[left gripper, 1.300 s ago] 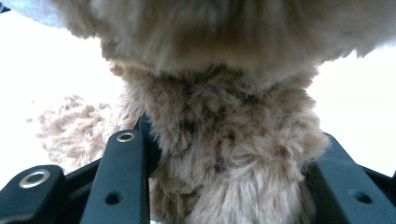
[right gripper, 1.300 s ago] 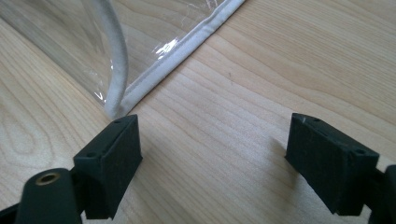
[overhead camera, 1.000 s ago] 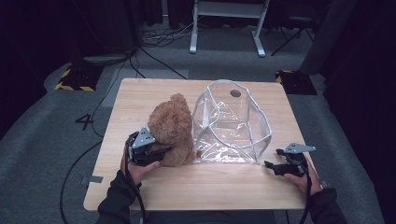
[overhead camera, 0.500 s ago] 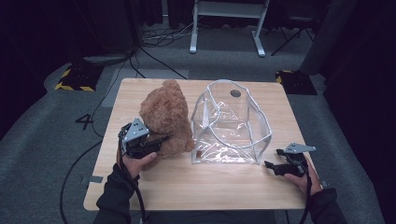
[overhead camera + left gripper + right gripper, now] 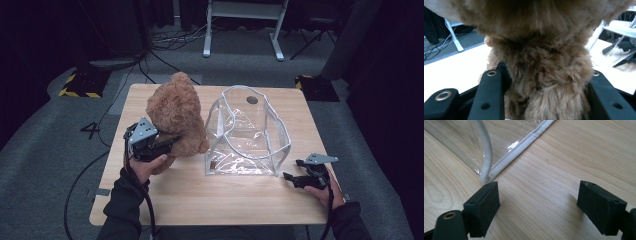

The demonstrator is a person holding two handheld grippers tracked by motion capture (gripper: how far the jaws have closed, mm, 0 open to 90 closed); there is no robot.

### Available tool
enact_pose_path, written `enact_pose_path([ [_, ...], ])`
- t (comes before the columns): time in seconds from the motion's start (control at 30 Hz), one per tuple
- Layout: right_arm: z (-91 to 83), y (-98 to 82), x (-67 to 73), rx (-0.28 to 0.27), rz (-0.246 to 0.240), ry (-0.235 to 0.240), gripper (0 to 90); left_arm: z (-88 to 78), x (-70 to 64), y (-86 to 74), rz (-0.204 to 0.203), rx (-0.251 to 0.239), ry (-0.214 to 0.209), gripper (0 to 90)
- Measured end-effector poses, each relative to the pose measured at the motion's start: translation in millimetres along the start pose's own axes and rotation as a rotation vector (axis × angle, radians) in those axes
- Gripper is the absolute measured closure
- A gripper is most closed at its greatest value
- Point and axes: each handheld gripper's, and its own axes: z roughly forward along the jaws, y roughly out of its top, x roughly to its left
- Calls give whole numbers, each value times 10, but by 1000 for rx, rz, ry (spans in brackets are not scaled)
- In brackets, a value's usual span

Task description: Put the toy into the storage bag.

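A brown teddy bear [image 5: 176, 117] is held up off the table at the left, tilted, just left of a clear plastic bag [image 5: 248, 132] with white piping that stands open on the wooden table [image 5: 220, 200]. My left gripper [image 5: 167, 144] is shut on the teddy bear [image 5: 541, 75], its jaws pressing into the fur at the bear's middle. At the table's right front my right gripper [image 5: 289, 178] is open, low over the wood, with a bottom corner of the bag [image 5: 499, 157] just beyond its left jaw and nothing between its jaws [image 5: 539, 205].
A small dark round mark [image 5: 252, 100] shows on the table behind the bag. Beyond the table is grey carpet with cables [image 5: 165, 47], a white stand's legs [image 5: 240, 35] and yellow-black striped pads [image 5: 75, 85].
My left gripper has raised the teddy bear off the table and carried it up and slightly back. The right gripper has stayed put.
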Motion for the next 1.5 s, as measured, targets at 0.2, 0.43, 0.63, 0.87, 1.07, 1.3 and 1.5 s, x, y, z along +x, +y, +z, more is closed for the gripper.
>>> enact_pose_path([
  [0.2, -2, -2, -1, 1, -1, 0, 178, -4, -6, 190, 3, -32, 1, 556],
  [0.43, -2, -2, -1, 0, -1, 0, 178, -52, -72, 487, 33, -76, -2, 557],
  [0.63, -2, -2, -1, 1, -1, 0, 178, -68, -115, 712, 59, -99, 2, 556],
  [0.87, -2, -2, -1, 1, -1, 0, 178, -50, -140, 869, 63, -126, -8, 556],
  [1.07, -2, -1, 0, 0, 0, 0, 178, -23, -212, 1006, 90, -152, -18, 554],
  [1.3, -2, -2, -1, 0, -1, 0, 178, 56, -304, 1119, 90, -170, -40, 554],
  [1.5, -2, -2, -1, 1, -1, 0, 178, 165, -426, 1254, 108, -180, -75, 554],
])
